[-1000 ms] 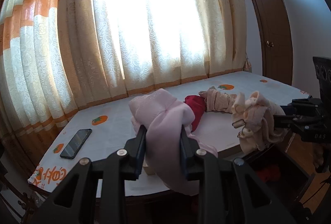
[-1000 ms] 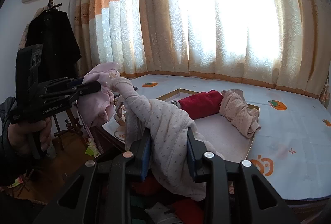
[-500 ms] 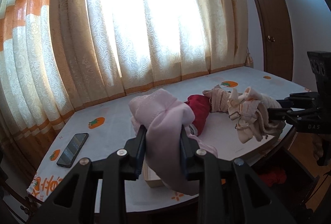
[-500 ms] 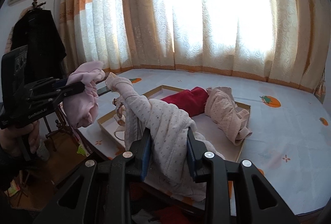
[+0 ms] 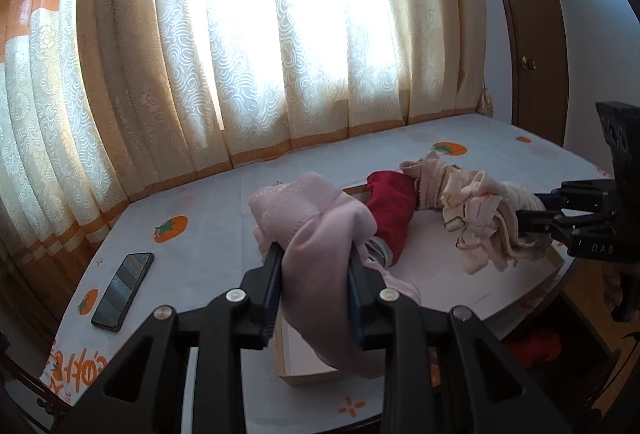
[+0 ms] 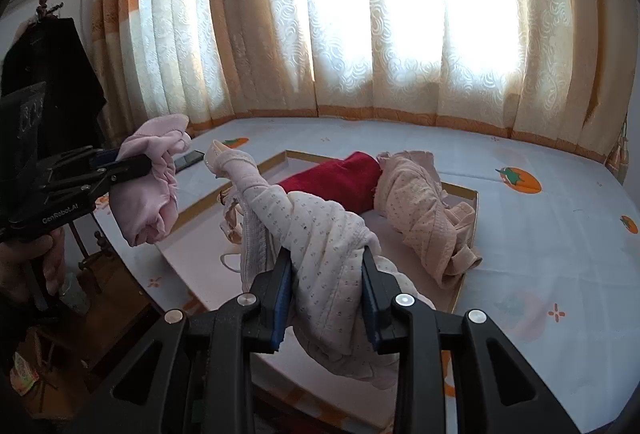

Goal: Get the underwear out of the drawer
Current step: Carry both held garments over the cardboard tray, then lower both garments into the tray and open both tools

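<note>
My left gripper [image 5: 315, 274] clamped on pink underwear [image 5: 320, 234], right gripper [image 6: 328, 292] clamped on dotted cream underwear [image 6: 320, 230]; both above tray [image 6: 466, 274], probably cardboard.

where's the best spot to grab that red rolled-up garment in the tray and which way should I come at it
Grip the red garment across the middle of its roll, coming from above with the fingers straddling its width. It lies lengthwise in the tray, its far end against the beige garment, so the ends look crowded while the long sides appear open.

Both grippers [image 5: 316, 274] [image 6: 326, 284] clamped, apparently level.
</note>
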A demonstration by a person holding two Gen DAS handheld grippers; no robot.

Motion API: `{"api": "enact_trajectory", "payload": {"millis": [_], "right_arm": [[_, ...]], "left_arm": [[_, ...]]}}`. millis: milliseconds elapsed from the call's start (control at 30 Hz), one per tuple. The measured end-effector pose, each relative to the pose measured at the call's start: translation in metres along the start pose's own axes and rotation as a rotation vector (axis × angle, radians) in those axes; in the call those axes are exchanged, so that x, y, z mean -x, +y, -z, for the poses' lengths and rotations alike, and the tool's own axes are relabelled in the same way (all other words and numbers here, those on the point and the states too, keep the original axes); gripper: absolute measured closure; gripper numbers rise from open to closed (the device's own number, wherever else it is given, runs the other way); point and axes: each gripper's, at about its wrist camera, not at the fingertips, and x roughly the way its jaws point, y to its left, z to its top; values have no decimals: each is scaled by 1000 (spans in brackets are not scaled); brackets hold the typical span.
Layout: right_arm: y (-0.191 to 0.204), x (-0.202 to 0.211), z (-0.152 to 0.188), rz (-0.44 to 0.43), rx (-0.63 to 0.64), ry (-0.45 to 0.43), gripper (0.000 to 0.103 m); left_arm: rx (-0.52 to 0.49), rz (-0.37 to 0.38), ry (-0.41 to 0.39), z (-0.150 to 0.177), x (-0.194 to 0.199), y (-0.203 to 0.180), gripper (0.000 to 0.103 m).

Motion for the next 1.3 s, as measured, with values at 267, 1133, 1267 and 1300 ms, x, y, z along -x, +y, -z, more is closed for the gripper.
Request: {"api": "enact_trajectory", "payload": {"millis": [267, 1133, 1267, 1300], "right_arm": [[-9, -18, -6, 17, -2, 30, 70], [-32, -70, -20, 66, -22, 157, 69], [-33, -73, -20, 70, -26, 159, 69], [-34, -74, -20, 68, -30, 159, 69]], "left_arm": [[-3, 13, 43, -8, -27, 3, 76], [-50, -8, 191, -39, -132, 13, 76], [-36, 20, 221, -40, -144, 13, 76], [-27, 41, 243, -40, -150, 14, 76]]}}
